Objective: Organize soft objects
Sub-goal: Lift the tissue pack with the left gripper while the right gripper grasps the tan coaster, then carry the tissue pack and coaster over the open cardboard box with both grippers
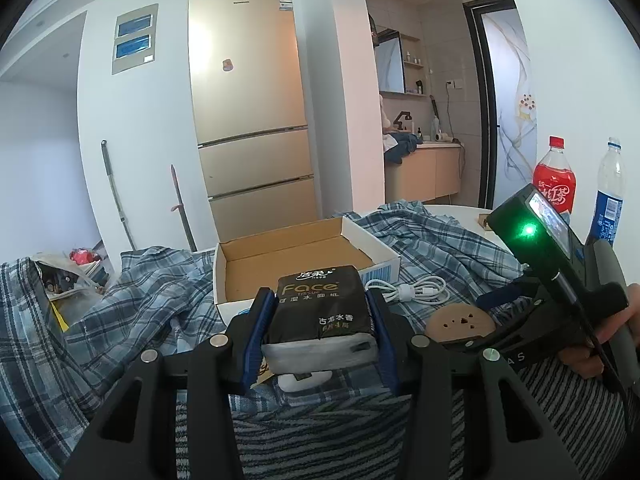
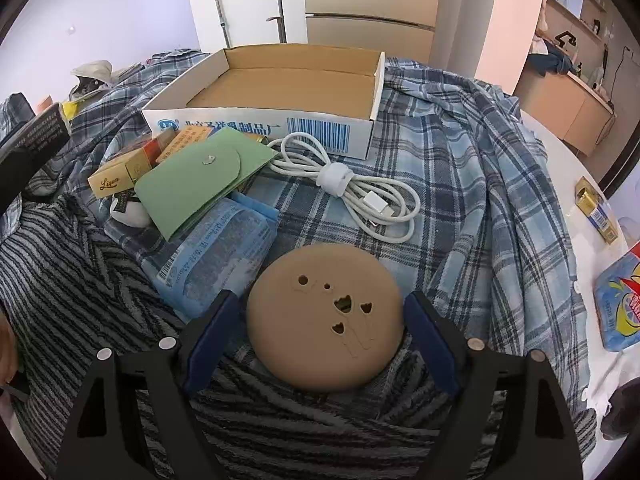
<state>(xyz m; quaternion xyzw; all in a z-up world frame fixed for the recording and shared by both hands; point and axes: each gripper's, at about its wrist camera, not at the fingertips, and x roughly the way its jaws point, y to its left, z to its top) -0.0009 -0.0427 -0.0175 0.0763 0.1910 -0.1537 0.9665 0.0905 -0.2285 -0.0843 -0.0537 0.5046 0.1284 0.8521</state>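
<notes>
Between left claw [image 1: 316, 320] fingers: tissue pack [image 1: 322, 304], clamped.

Home apt: tall gold fridge [image 1: 248, 108] by wall, bathroom vanity w/ mirror [image 1: 390, 62] beyond, plaid shirt [image 2: 460, 152] strewn over counter.

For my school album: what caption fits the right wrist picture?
Open right gripper fingers straddle a tan round pad before the cardboard box.

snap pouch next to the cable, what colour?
Light green snap pouch, white cable beside it; clearest in right wrist view.
</notes>
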